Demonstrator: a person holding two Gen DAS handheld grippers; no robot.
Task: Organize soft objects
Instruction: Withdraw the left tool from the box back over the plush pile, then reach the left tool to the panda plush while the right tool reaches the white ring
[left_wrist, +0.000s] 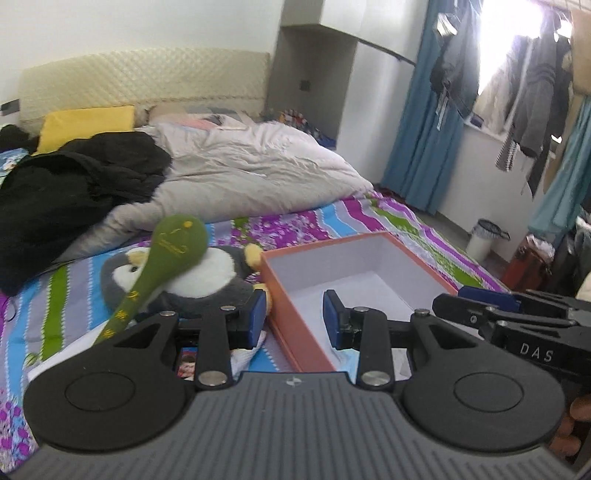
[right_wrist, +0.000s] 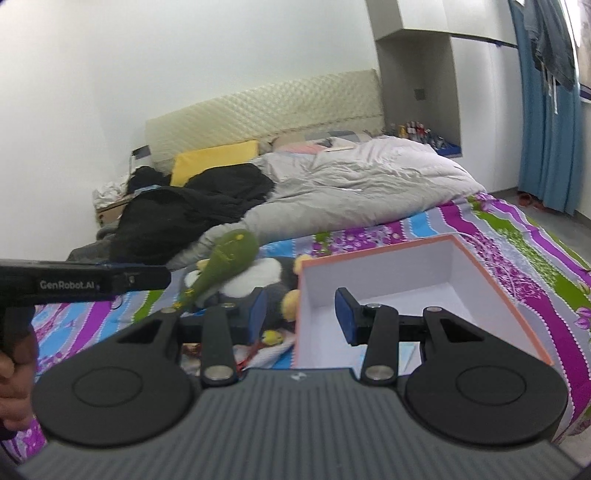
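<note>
Both the left gripper (left_wrist: 294, 314) and right gripper (right_wrist: 301, 314) hang open and empty over the bed (left_wrist: 295, 225), penguin plushie (left_wrist: 207, 273) (green stuffed toy (left_wrist: 173, 243) on top) beside the orange box (left_wrist: 354, 266).

Soft cloth beside stiff card

We see a fuzzy plush penguin (left_wrist: 199, 273), a matt paperboard box (left_wrist: 295, 328) and a crumpled cotton-looking duvet (left_wrist: 258, 166).

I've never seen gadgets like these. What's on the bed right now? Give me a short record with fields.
Box: orange box, lid off, nothing seen inside
Toys: penguin lying left of the box, green plush spoon resting on it
Bedding: grey duvet, black coat, yellow pillow
Left hand-held gripper: open, holding nothing
Right hand-held gripper: open, holding nothing
</note>
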